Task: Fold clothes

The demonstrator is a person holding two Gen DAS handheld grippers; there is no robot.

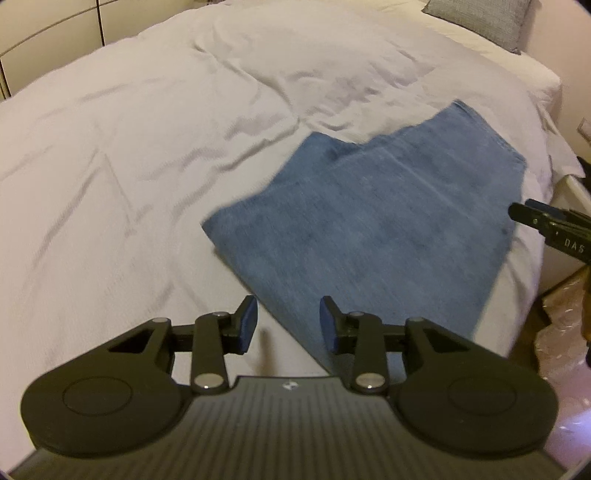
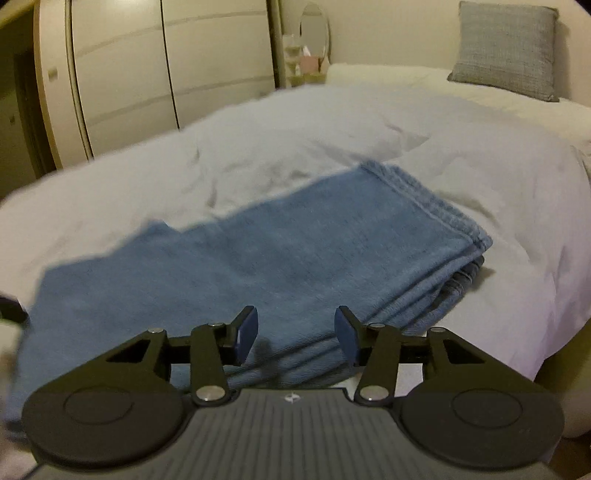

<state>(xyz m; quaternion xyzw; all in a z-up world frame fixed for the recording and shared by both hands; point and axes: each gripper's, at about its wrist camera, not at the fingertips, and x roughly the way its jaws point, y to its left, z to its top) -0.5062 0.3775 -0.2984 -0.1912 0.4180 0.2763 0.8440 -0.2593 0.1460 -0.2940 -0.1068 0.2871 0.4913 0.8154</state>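
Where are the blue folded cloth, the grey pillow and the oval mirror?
blue folded cloth [image 2: 280,254]: right wrist view, top layer.
grey pillow [image 2: 506,48]: right wrist view, front face.
oval mirror [image 2: 314,27]: right wrist view, glass.

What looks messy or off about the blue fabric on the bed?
Little. The folded blue cloth lies flat on the white duvet. Only its far left corner looks slightly bunched; stacked edges look even.
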